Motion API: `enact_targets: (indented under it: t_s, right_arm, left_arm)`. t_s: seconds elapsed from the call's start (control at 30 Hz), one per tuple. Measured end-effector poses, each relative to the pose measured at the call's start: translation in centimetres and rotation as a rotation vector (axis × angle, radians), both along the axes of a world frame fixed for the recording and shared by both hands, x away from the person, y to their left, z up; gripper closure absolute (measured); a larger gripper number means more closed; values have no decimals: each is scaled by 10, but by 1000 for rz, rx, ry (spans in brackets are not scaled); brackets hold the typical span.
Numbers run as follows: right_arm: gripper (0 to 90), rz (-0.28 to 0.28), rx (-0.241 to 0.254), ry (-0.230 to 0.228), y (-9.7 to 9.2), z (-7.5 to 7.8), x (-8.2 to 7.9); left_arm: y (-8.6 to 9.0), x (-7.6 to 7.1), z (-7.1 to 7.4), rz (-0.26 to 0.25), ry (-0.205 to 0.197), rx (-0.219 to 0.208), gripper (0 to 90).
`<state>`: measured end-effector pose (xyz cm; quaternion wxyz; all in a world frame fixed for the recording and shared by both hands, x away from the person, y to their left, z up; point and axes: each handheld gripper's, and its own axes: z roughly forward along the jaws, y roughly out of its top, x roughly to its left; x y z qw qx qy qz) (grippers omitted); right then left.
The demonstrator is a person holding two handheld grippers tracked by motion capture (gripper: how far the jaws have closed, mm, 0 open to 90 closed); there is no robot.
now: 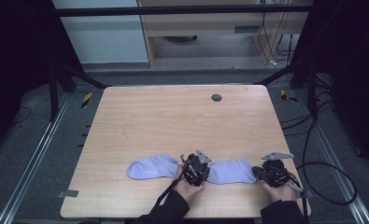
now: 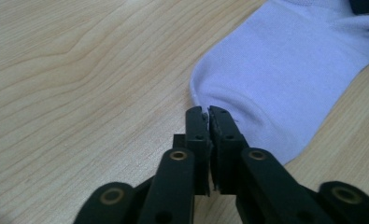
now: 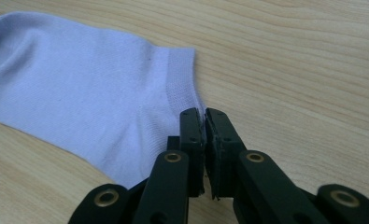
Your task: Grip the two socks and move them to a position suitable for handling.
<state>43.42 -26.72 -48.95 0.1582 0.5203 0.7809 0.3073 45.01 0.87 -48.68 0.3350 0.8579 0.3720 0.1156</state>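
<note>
Two pale lilac socks lie flat near the front edge of the wooden table (image 1: 173, 121). The left sock (image 1: 152, 168) lies alone, untouched. The right sock (image 1: 231, 171) stretches between both grippers. My left gripper (image 1: 206, 174) is shut on its rounded toe end; in the left gripper view the jaws (image 2: 207, 114) pinch the sock's (image 2: 285, 70) edge, a sliver of fabric between the pads. My right gripper (image 1: 256, 173) is shut on the cuff end; in the right gripper view the jaws (image 3: 204, 114) pinch the corner of the ribbed cuff (image 3: 180, 79). A hand holds each gripper from the near edge.
A dark round grommet (image 1: 216, 97) sits in the table's far middle. A small metal bracket (image 1: 67, 193) clings to the front left corner. Black cables (image 1: 327, 182) loop on the floor to the right. Bare wood stretches beyond the socks.
</note>
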Motion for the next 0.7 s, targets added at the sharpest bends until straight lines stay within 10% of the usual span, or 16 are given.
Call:
enact_targets:
  t_s: [0.7]
  right_arm:
    - [866,146,87,-45,50,39,-28]
  left_arm:
    - [67,-21,33,-33,-3,-12,890]
